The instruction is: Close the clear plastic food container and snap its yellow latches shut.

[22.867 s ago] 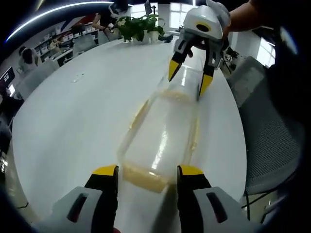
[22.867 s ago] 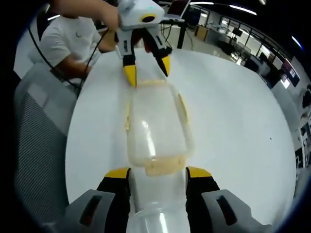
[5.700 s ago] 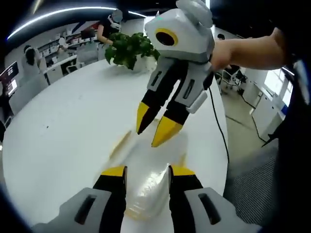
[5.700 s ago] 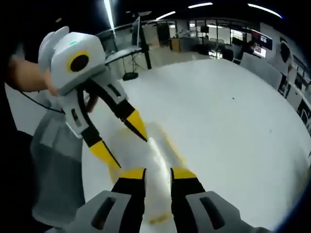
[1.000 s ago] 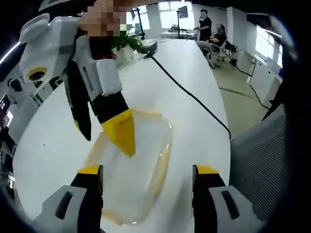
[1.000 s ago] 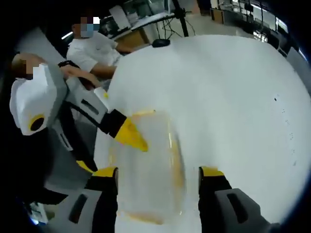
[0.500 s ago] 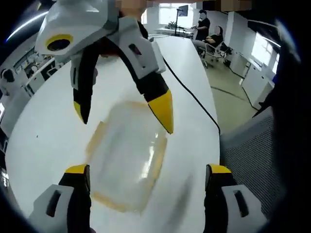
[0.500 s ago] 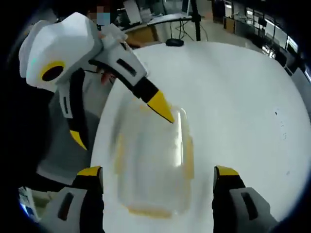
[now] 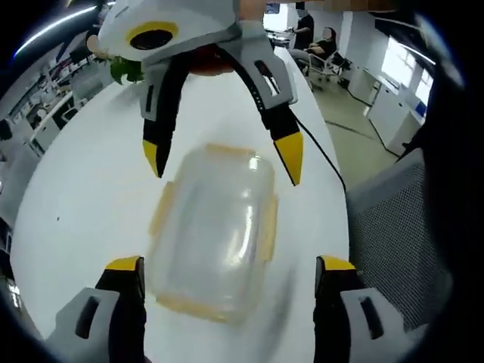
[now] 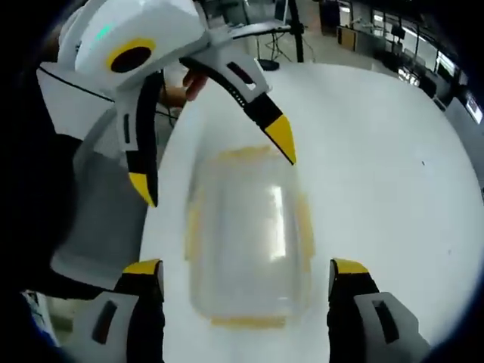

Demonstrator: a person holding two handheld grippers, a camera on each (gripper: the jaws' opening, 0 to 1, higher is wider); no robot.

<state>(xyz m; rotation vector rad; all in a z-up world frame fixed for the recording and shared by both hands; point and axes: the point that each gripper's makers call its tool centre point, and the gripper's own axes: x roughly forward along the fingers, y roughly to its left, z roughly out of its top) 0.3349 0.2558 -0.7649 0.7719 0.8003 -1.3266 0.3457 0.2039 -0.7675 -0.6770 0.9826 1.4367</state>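
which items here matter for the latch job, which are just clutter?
Job:
- clear container
- yellow latches
- left gripper, jaws wide apart
- right gripper, jaws wide apart

Clutter:
- white table
- black cable
- grey chair
- green plant

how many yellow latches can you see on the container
4. In the left gripper view the clear container shows one latch on its far end, one on its near end, one on the left long side and one on the right long side.
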